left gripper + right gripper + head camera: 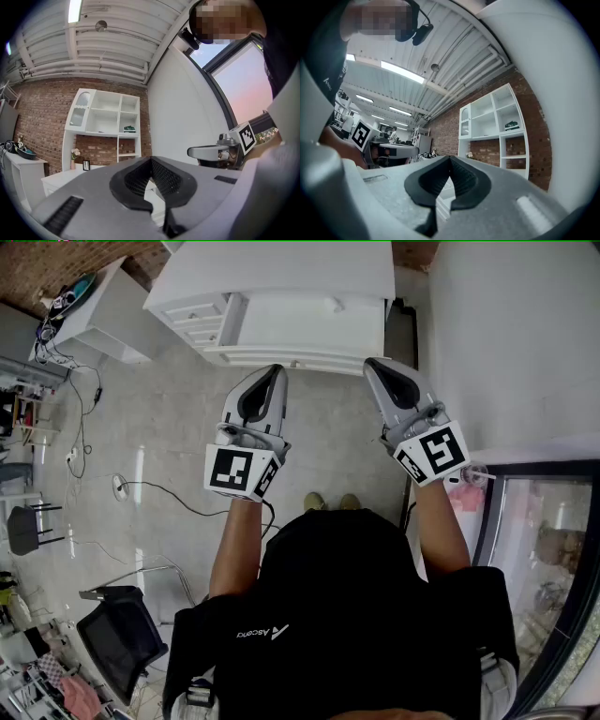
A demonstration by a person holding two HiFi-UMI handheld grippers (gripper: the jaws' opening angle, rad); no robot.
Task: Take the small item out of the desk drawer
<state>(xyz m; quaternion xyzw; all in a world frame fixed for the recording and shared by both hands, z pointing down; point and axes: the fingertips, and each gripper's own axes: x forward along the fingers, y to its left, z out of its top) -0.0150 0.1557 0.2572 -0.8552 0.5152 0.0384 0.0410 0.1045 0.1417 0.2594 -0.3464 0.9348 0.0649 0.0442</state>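
A white desk stands ahead of me, with a stack of small drawers at its left and a wide drawer front in the middle. No small item shows in any view. I hold both grippers up in front of the desk, apart from it. My left gripper is shut with nothing between its jaws, its tips meeting in the left gripper view. My right gripper is likewise shut and empty. Each gripper shows in the other's view: right gripper, left gripper.
A white shelf unit stands against a brick wall. A white sideboard is at the left, with cables on the floor and an office chair behind. A white wall and a glass pane close off the right.
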